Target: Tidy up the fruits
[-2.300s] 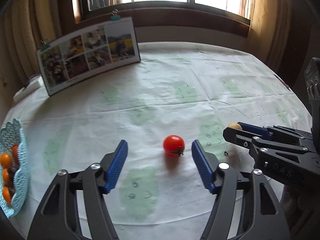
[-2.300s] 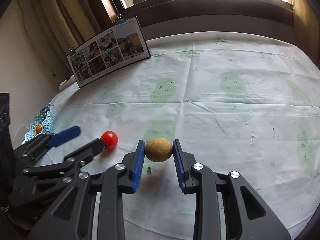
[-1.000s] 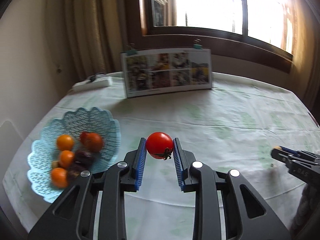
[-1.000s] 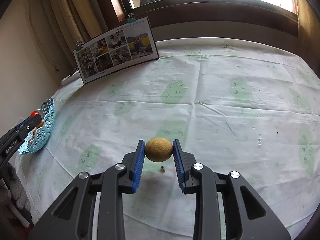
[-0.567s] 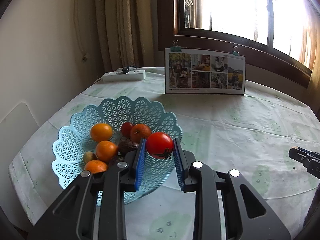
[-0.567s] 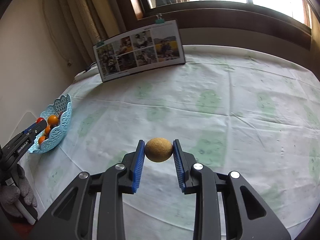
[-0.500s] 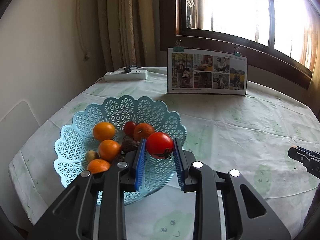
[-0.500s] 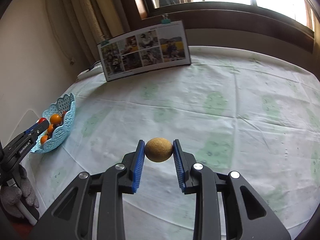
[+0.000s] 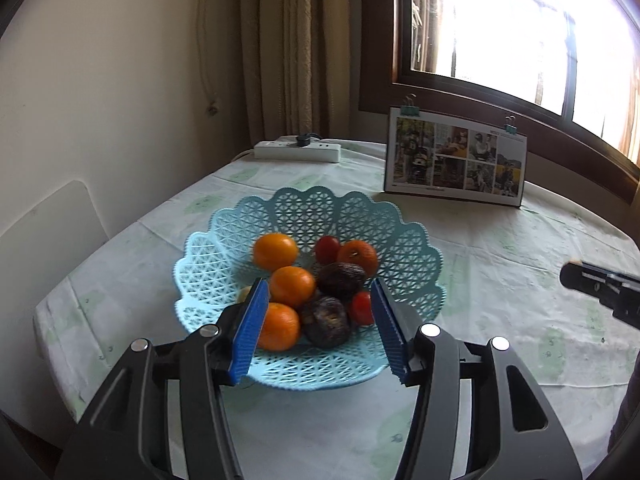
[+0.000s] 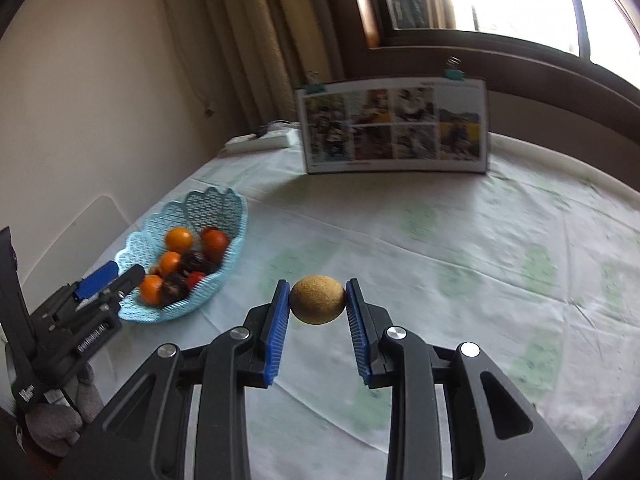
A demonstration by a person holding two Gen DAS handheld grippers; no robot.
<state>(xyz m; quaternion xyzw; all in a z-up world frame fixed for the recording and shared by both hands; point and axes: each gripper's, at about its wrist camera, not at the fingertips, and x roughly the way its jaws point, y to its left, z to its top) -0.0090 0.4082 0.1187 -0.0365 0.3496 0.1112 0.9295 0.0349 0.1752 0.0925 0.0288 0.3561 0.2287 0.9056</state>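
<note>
Crosswise, kiwi (image 10: 317, 299) between pads (image 10: 277, 332).

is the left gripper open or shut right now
Open. The left gripper has its blue pads spread wide above the blue basket, gripping nothing; a small tomato lies among the fruit below.

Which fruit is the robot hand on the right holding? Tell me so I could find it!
Start at the big table with the pale green-patterned tablecloth, then find the right gripper above it. Pinched between its blue fingers is a round, rough, brownish-yellow kiwi-like fruit. Unlike the smooth orange, red and dark fruits in the light blue lattice plastic basket, it is held up alone, outside the basket.
</note>
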